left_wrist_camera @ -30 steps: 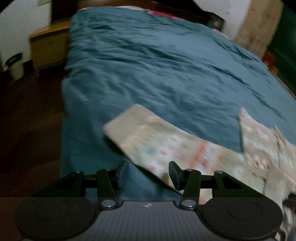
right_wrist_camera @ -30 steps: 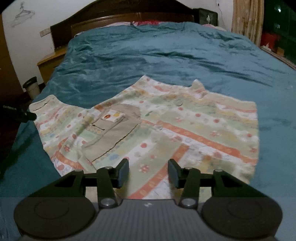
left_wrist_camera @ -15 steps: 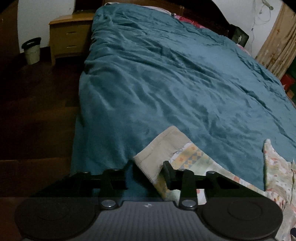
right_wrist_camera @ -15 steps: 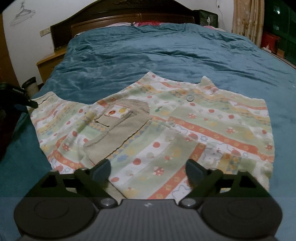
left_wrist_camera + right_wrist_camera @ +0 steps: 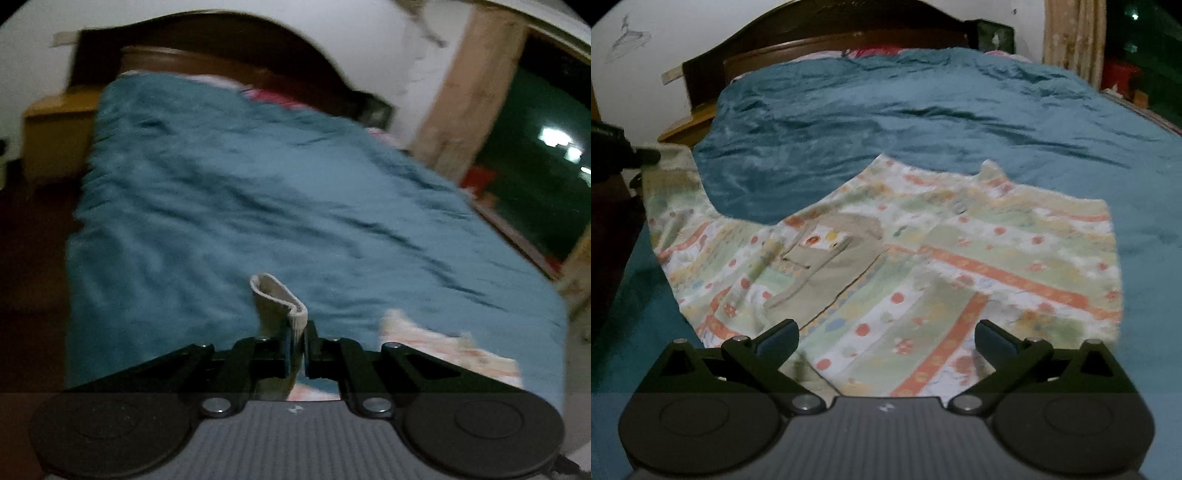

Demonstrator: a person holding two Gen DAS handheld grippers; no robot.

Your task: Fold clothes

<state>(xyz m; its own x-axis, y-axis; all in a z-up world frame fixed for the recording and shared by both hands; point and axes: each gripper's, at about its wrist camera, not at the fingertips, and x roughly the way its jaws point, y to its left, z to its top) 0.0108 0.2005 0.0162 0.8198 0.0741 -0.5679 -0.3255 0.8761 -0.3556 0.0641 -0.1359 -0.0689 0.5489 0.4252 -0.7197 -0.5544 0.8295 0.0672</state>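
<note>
A short-sleeved shirt (image 5: 923, 258) with pale green, white and orange striped print and a beige chest pocket (image 5: 827, 269) lies spread on the teal bed cover. My right gripper (image 5: 886, 339) hovers open just above the shirt's near hem. My left gripper (image 5: 295, 347) is shut on the beige cuff (image 5: 280, 302) of the left sleeve, and the cuff stands up folded between the fingers. In the right wrist view that sleeve (image 5: 668, 199) rises up toward the left gripper (image 5: 646, 157) at the left edge. More of the shirt (image 5: 443, 347) shows blurred at the lower right of the left wrist view.
The teal cover (image 5: 923, 118) spans the bed up to a dark wooden headboard (image 5: 831, 29). A wooden nightstand (image 5: 55, 136) stands left of the bed, beside dark floor. Curtains (image 5: 1071, 37) and a red object (image 5: 1119, 74) are on the right.
My left gripper closed on the sleeve cuff and lifted it, swinging its view toward the headboard. The right gripper's fingers spread wide and stayed over the hem.
</note>
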